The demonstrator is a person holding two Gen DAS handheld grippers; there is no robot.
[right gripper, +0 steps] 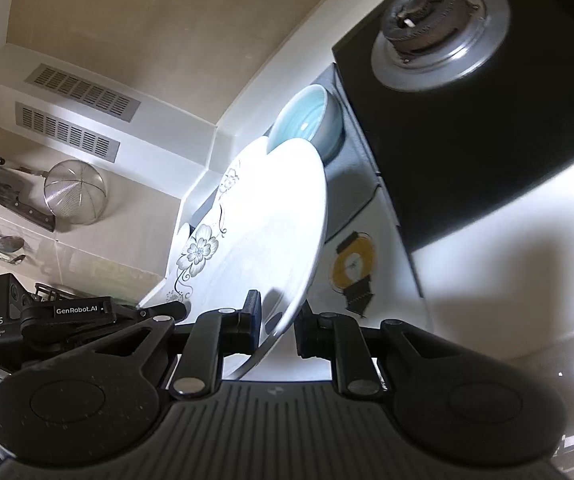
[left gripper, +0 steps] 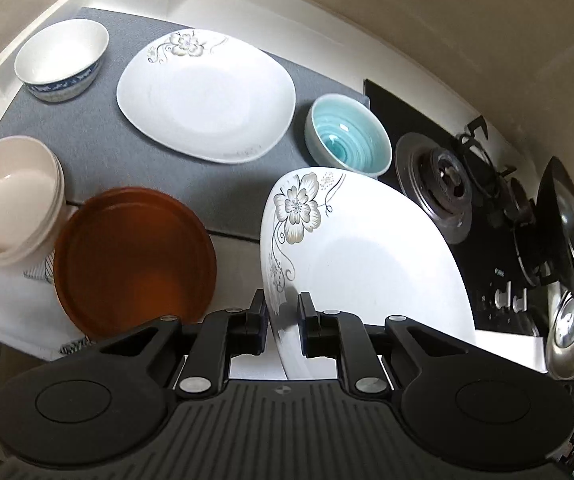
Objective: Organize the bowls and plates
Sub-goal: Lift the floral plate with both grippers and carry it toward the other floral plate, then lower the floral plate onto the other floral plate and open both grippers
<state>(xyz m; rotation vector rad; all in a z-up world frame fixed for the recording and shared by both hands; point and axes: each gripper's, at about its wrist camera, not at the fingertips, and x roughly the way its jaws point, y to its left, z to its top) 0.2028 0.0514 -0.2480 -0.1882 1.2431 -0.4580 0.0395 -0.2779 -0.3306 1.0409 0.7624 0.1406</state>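
A white square plate with grey flowers [left gripper: 367, 256] hangs tilted above the counter, held by both grippers. My left gripper [left gripper: 283, 320] is shut on its near rim. My right gripper [right gripper: 277, 324] is shut on the opposite edge of the same plate [right gripper: 263, 232]; the left gripper's black body [right gripper: 67, 312] shows beyond it. A matching flowered plate [left gripper: 207, 96] lies flat on the grey mat [left gripper: 87, 140]. Around it stand a white bowl with a blue band [left gripper: 61, 60], a teal bowl [left gripper: 349, 138], stacked beige bowls [left gripper: 11, 204] and a brown round plate [left gripper: 135, 256].
A black gas hob with a burner [left gripper: 435, 184] lies right of the mat, with a dark wok [left gripper: 567, 232] and a steel lid [left gripper: 563, 332] further right. A strainer [right gripper: 75, 192], a knife and spoons hang on the wall. The beige wall backs the counter.
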